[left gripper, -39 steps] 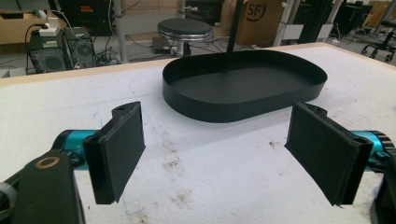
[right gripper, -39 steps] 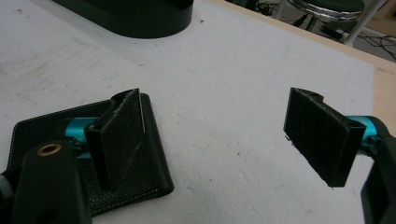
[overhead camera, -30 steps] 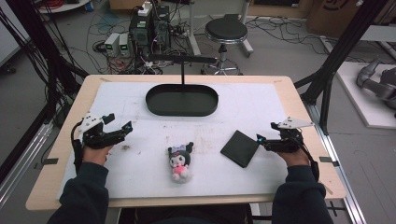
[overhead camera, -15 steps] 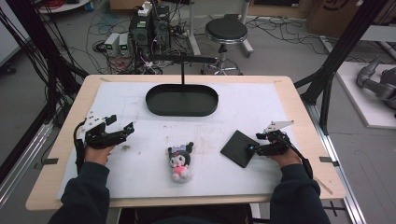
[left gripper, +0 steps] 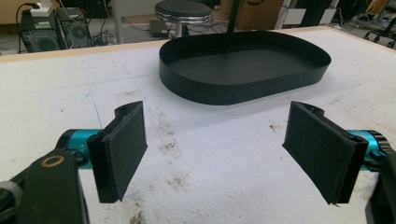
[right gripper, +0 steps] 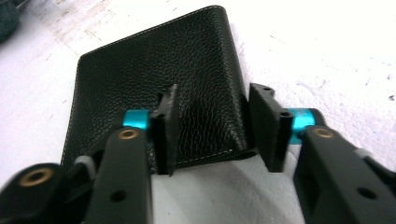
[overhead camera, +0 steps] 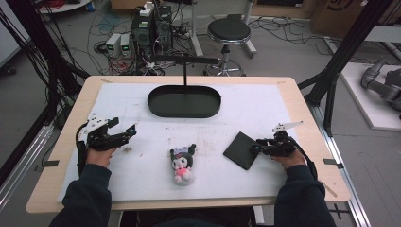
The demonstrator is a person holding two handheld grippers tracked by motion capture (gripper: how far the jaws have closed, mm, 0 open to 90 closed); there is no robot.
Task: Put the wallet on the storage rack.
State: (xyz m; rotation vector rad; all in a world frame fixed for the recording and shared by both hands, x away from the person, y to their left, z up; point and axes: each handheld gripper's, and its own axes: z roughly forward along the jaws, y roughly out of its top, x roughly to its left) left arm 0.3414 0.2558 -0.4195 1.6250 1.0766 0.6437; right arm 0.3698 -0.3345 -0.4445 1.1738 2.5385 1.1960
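Note:
A black leather wallet (overhead camera: 242, 150) lies flat on the white mat at the right. My right gripper (overhead camera: 259, 147) is down at its right corner. In the right gripper view the wallet (right gripper: 154, 70) runs between the jaws of the right gripper (right gripper: 215, 93). One pad rests on the leather and the other is against the wallet's folded edge. These jaws have just been closing, with the wallet between them. My left gripper (overhead camera: 124, 131) hovers at the left of the mat. In its own view the left gripper (left gripper: 217, 114) stands wide open with nothing between its pads.
A small plush doll (overhead camera: 182, 163) with a black head and pink body lies at the front middle of the mat. A black oval tray (overhead camera: 184, 113) sits at the back middle, its wall (left gripper: 233, 93) facing the left gripper, with a black stand behind it.
My right gripper moved left and down onto the wallet's right corner, and its jaws narrowed around the leather. The left gripper, doll and tray stayed put.

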